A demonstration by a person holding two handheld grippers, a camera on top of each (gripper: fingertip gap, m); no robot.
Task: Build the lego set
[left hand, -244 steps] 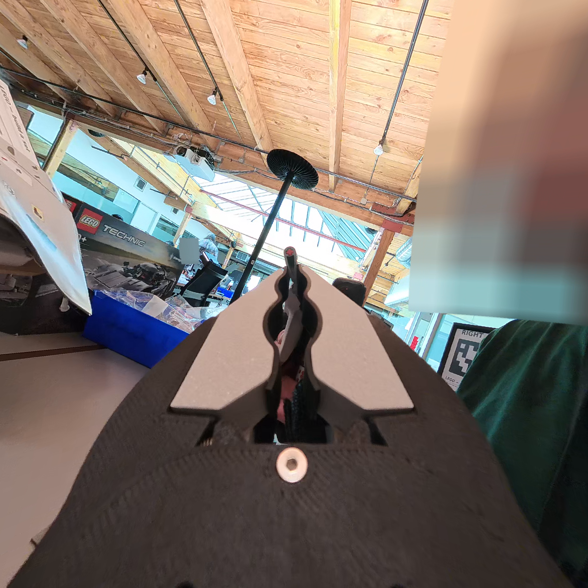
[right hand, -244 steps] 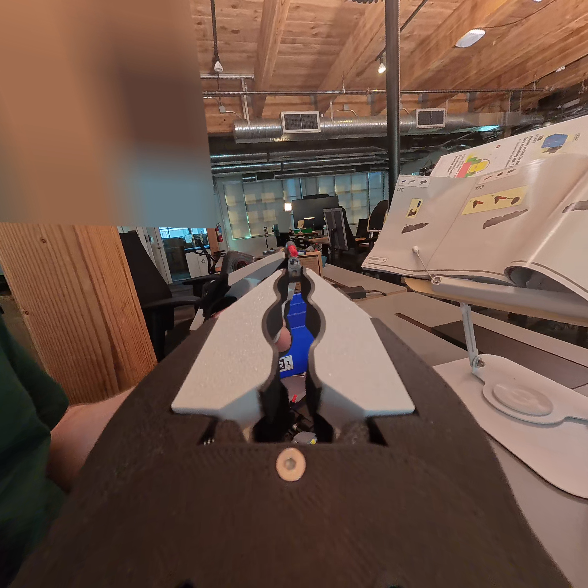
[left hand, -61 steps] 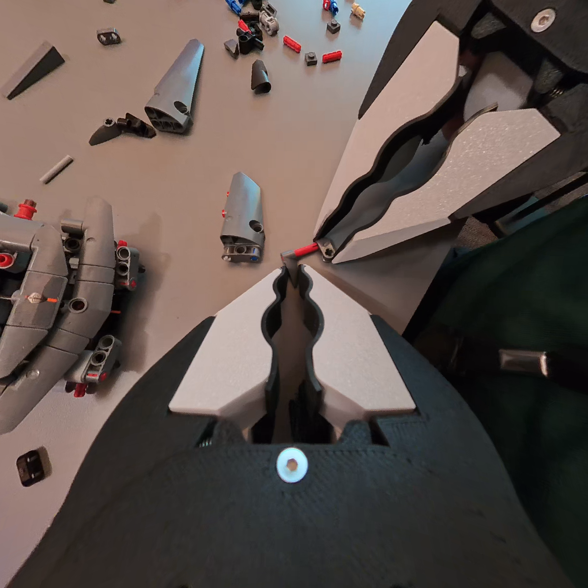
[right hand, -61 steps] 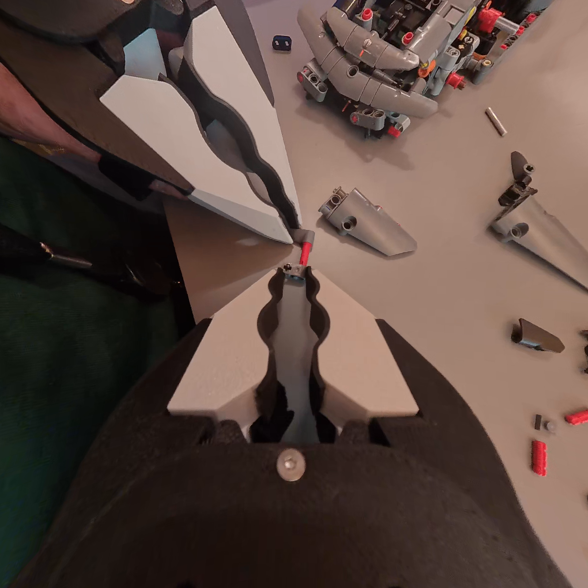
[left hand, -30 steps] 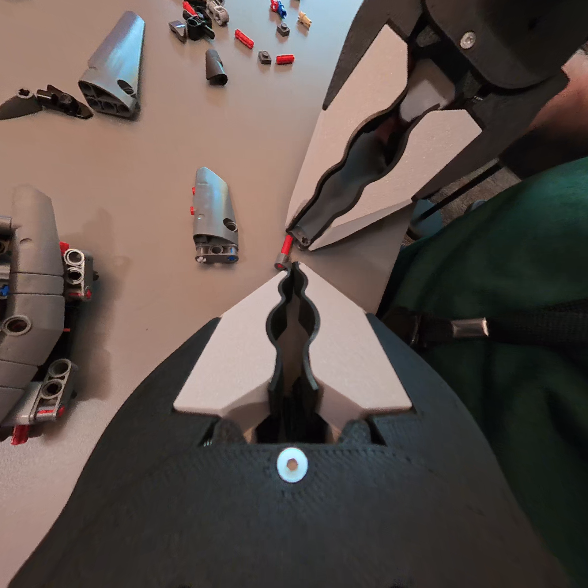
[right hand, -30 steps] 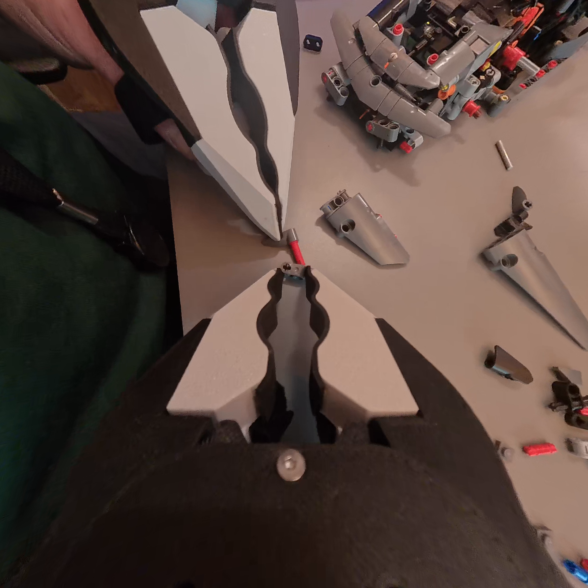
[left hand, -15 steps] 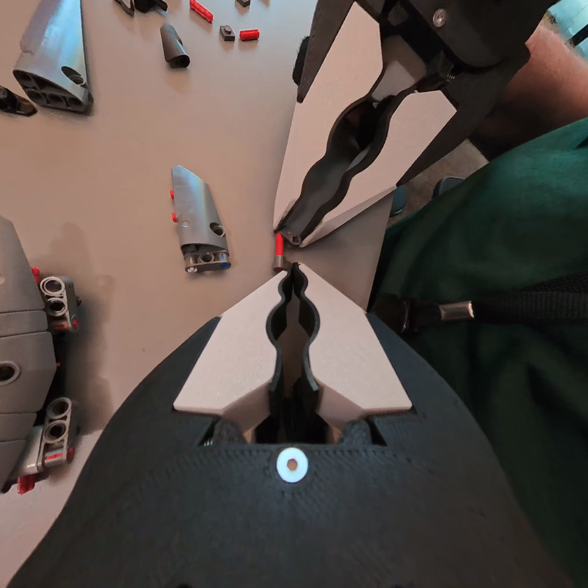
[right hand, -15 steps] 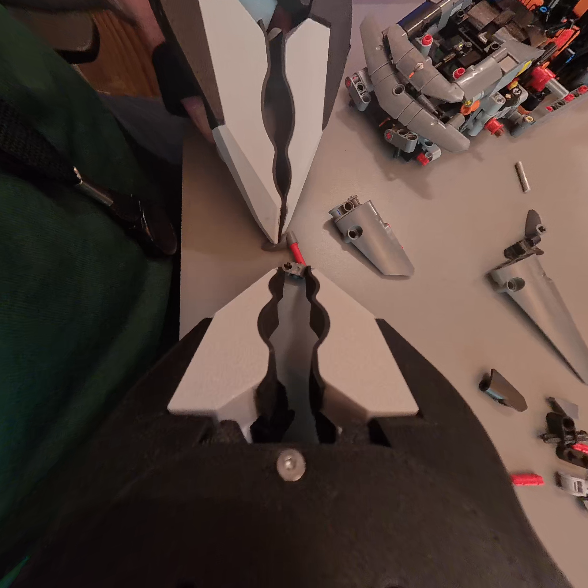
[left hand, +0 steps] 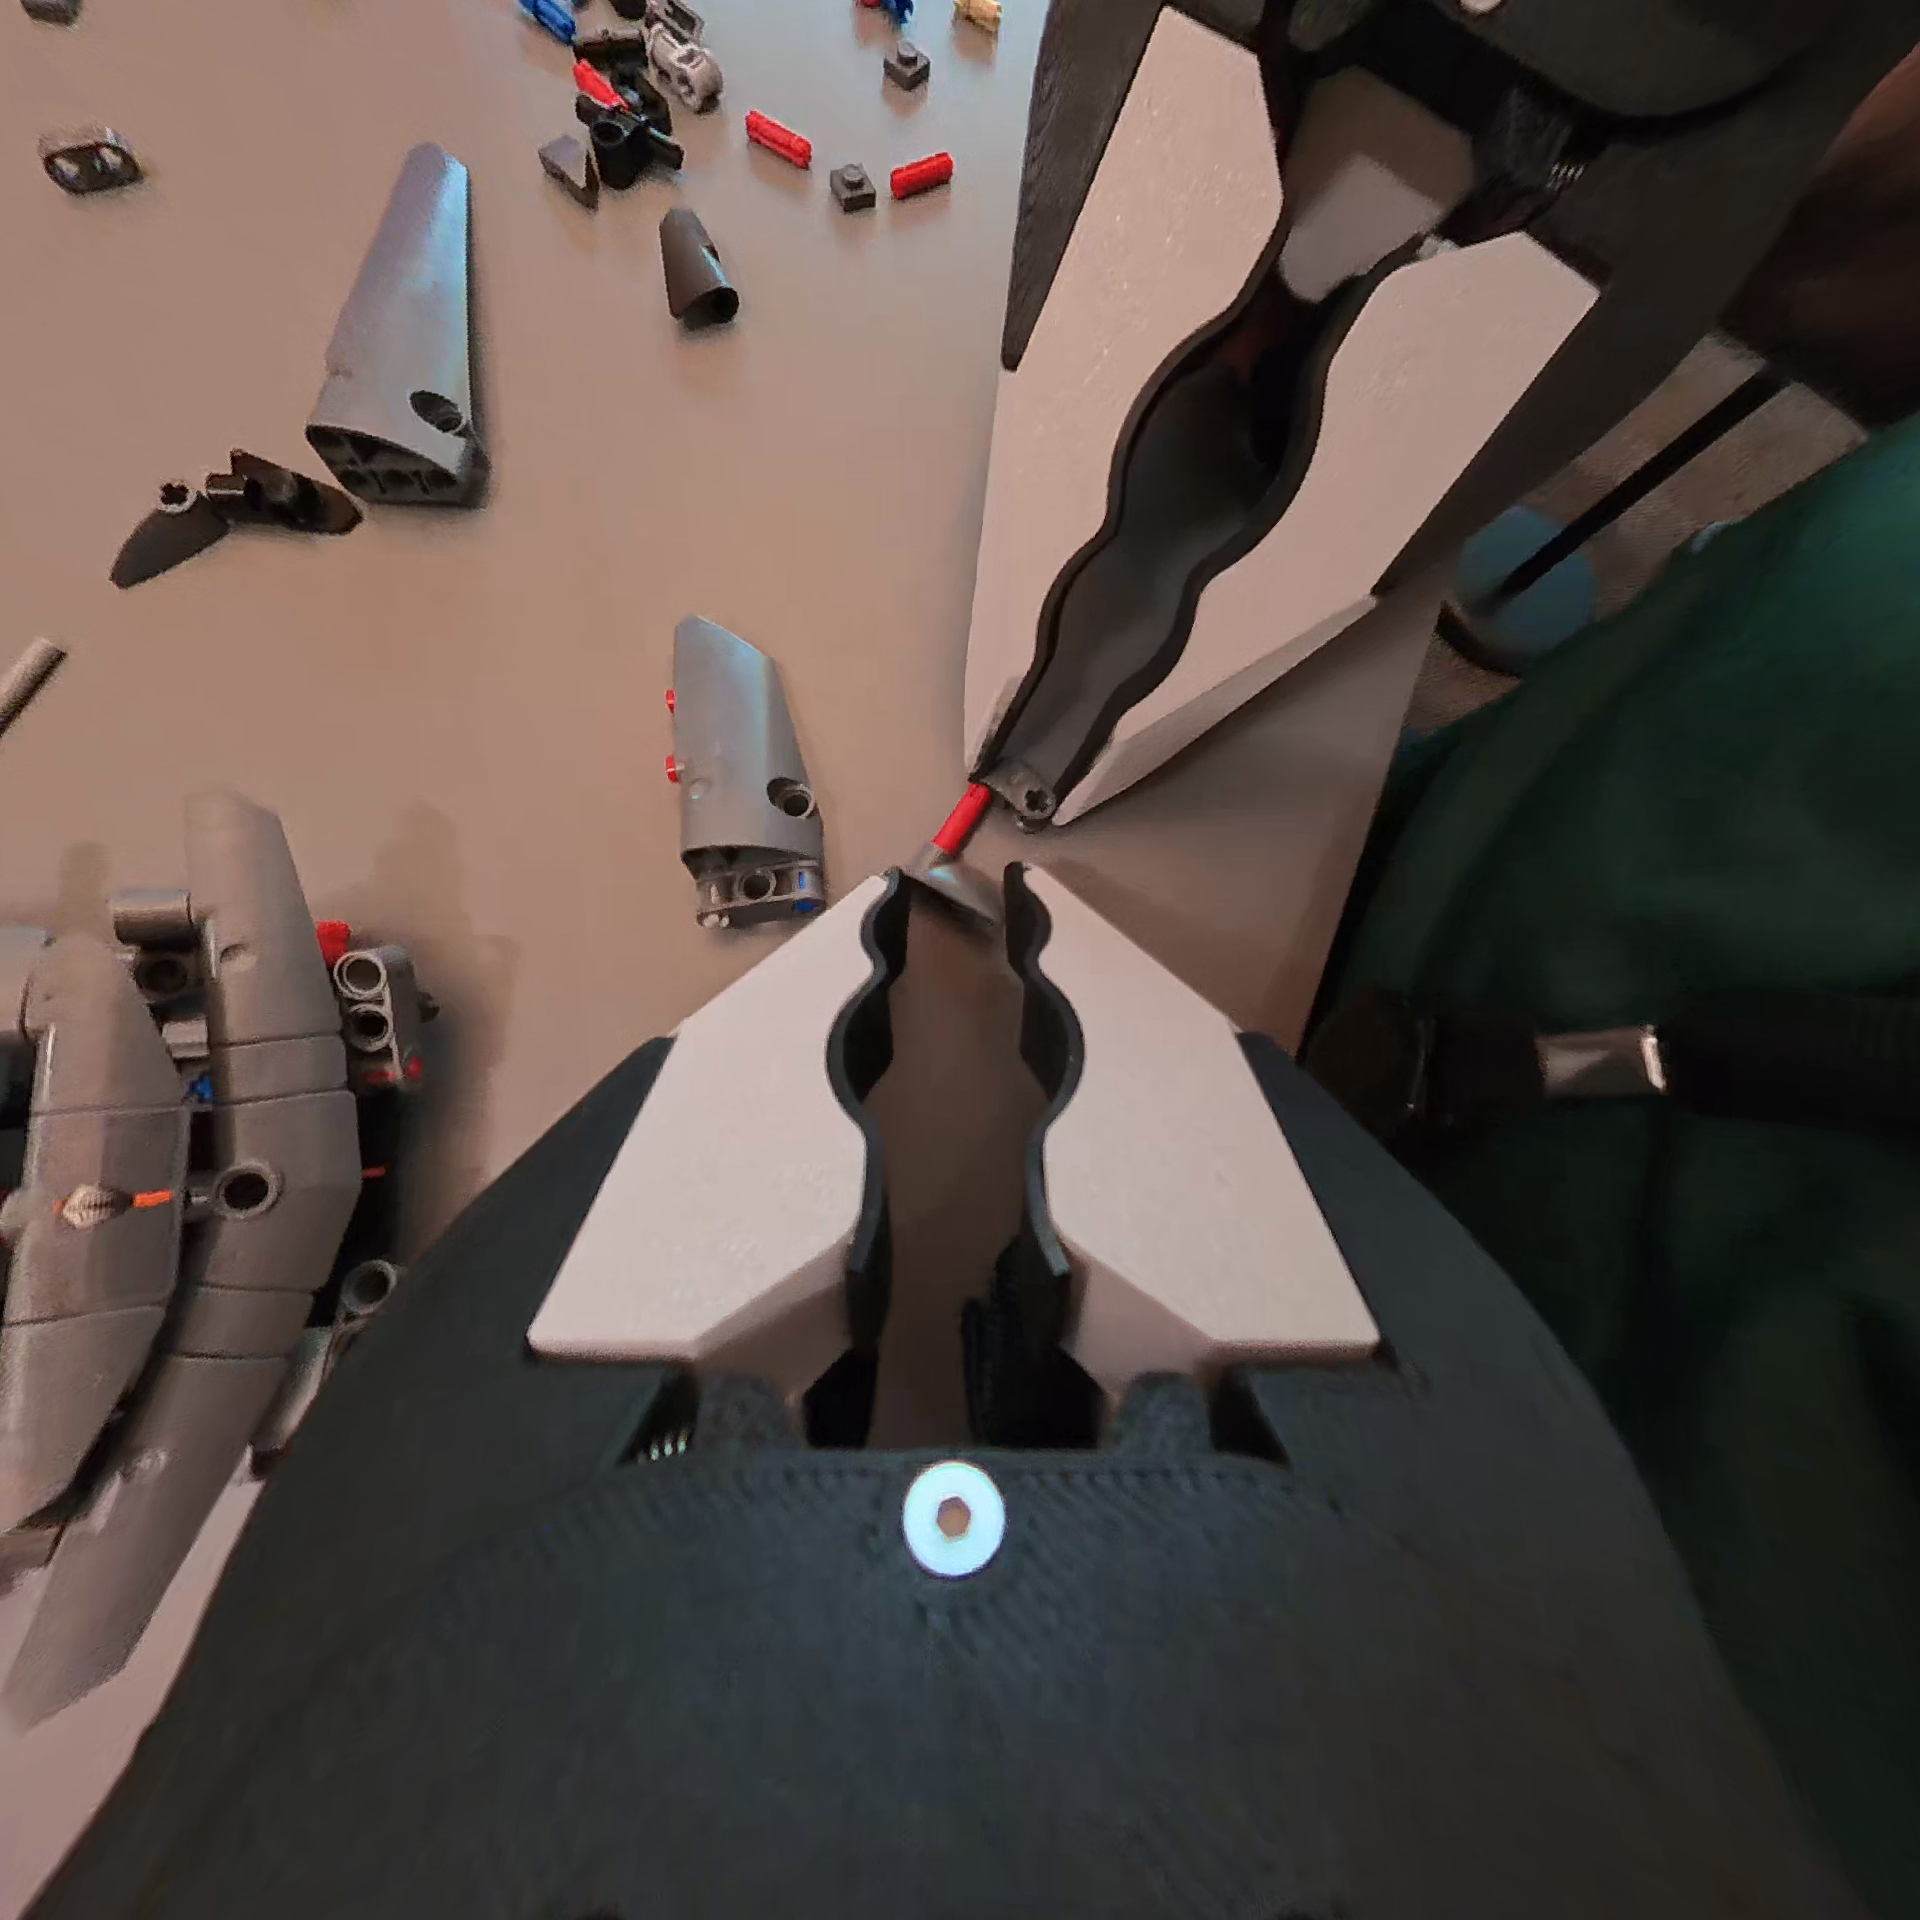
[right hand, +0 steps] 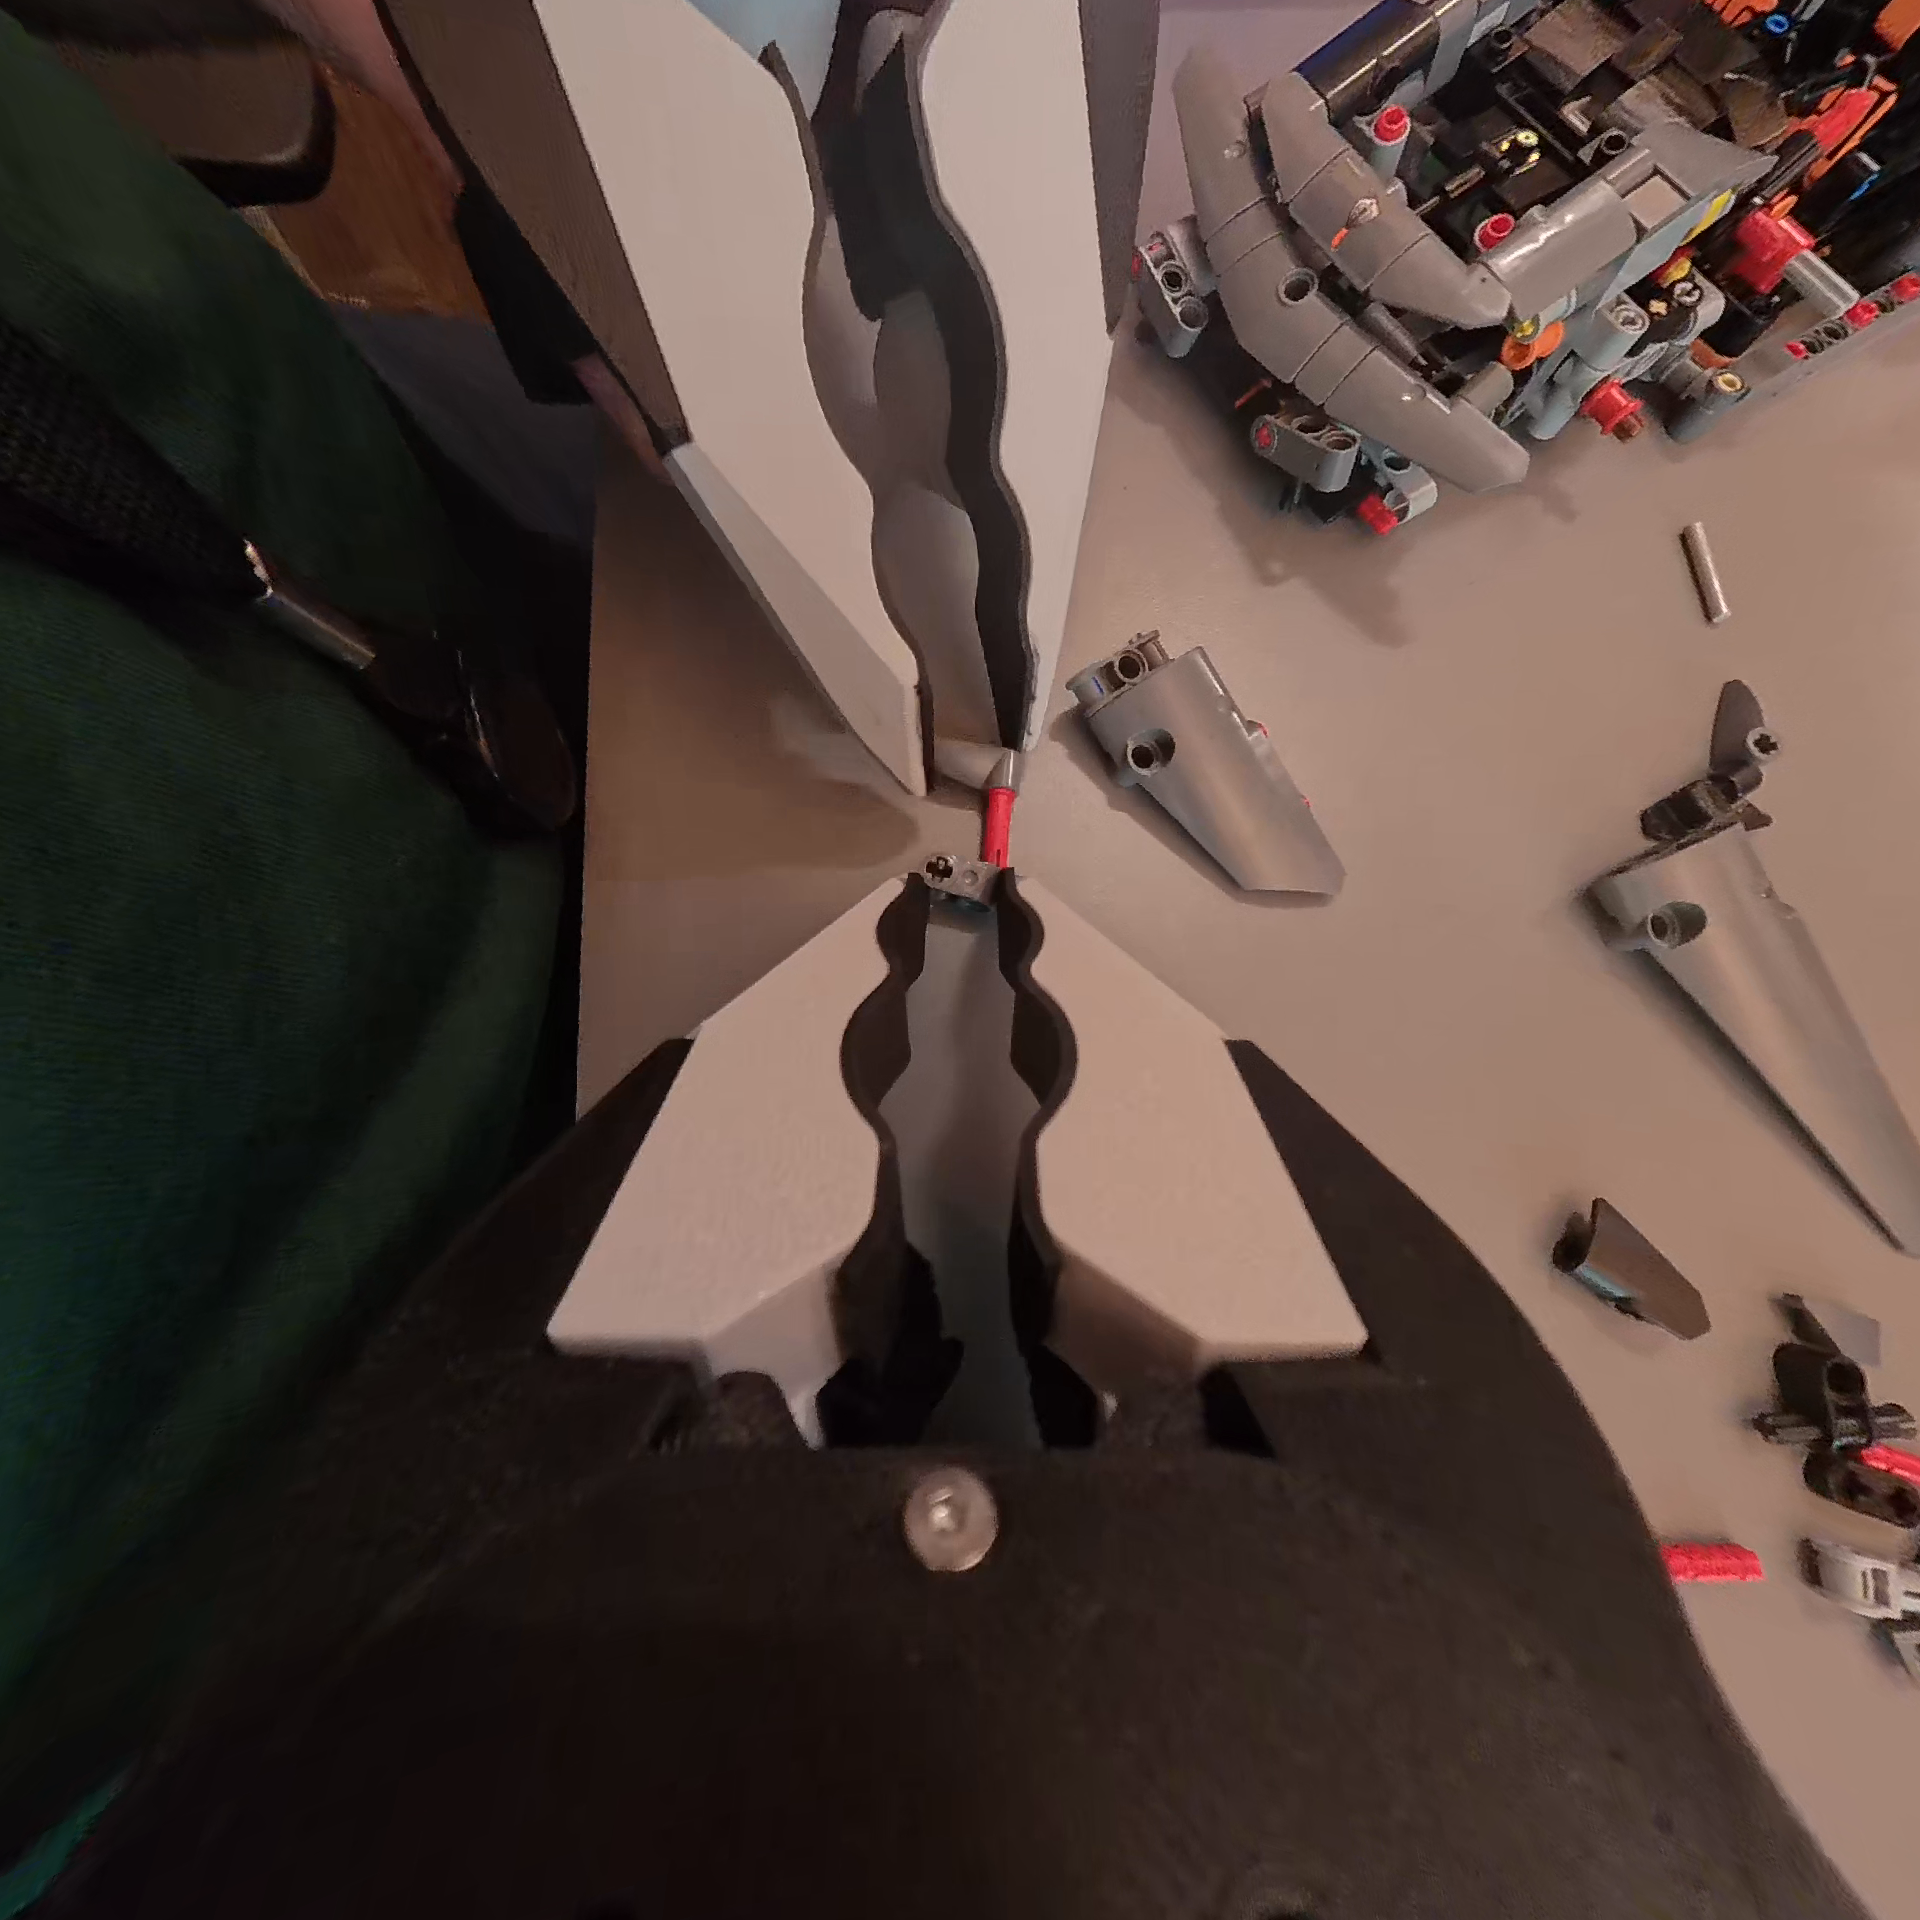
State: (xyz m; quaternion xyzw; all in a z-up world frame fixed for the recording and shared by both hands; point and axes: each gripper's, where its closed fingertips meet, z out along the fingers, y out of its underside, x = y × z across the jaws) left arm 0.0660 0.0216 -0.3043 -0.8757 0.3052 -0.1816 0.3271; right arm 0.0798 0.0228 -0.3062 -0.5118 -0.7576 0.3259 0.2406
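so the right tool clamps a grey connector, its red axle pointing into the parted, seemingly loose left tool.

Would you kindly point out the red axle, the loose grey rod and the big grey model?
red axle (right hand: 998,826), right wrist view, mid-shaft.
grey rod (right hand: 1704,572), right wrist view, its middle.
grey model (right hand: 1351,343), right wrist view, curved side panel.

A plain grey-beige table fills most of both views, its near edge running along the person's side. Past that edge sits a dark green garment on the person, crossed by 1 black strap with a small metal end piece. A strip of brown wood shows beyond the table edge.
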